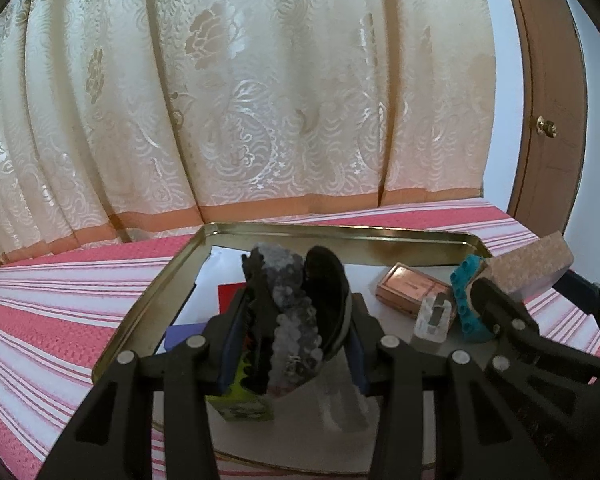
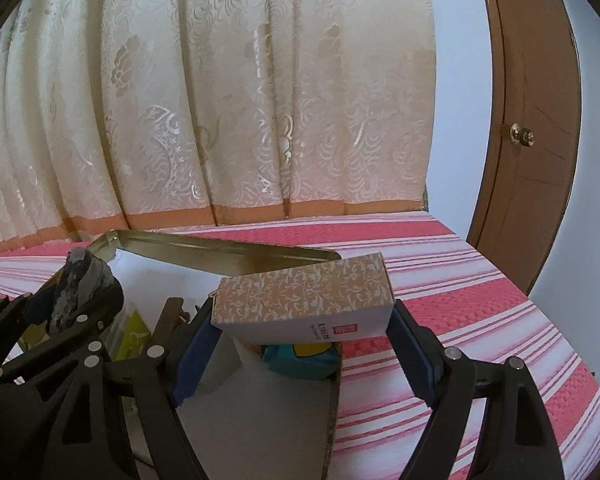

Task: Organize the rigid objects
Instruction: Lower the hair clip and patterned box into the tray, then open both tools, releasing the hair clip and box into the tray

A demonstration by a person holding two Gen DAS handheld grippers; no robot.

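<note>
Left hand-held gripper (image 1: pixel 296 312) clamps a glittery hair clip (image 1: pixel 290 308); right (image 2: pixel 300 316) grips a rectangular patterned box (image 2: pixel 304 296) (cardboard)

tray (image 1: pixel 284 230): on the bed (image 1: pixel 60 300), before the curtain (image 1: pixel 220 100)
compact (image 1: pixel 408 286), brick (image 1: pixel 466 300): in tray, right side
box (image 2: pixel 304 300): held above tray's right edge
door (image 2: pixel 540 120): far right

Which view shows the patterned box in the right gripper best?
The right wrist view: the patterned box fills the middle, clamped between the right gripper pads, label visible. The left wrist view catches only its end at the right edge.
</note>
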